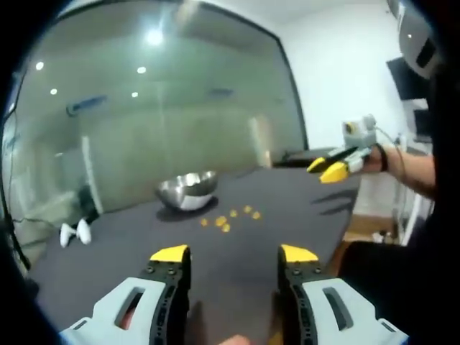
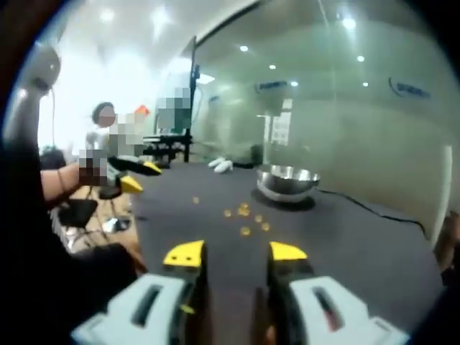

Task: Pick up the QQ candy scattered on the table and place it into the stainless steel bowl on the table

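On dark table [image 1: 108,251], QQ candy [image 1: 228,218] lies scattered at 5 o'clock of stainless steel bowl [image 1: 188,190], nothing inside yet that I see. I hold left gripper [image 1: 233,253] and right gripper [image 2: 236,251] high, jaws parted, empty, ready for first pick.

I log: worktop [image 1: 129,251] dark grey | candies [image 1: 228,218] orange-yellow | bowl [image 1: 188,190] shiny silver | my left tool [image 1: 233,254] grey-black, yellow tips

I see the table [image 1: 144,251] before me; on it the bowl [image 1: 188,190] sits behind the scattered candies [image 1: 228,218], with a glass wall [image 1: 158,115] beyond.
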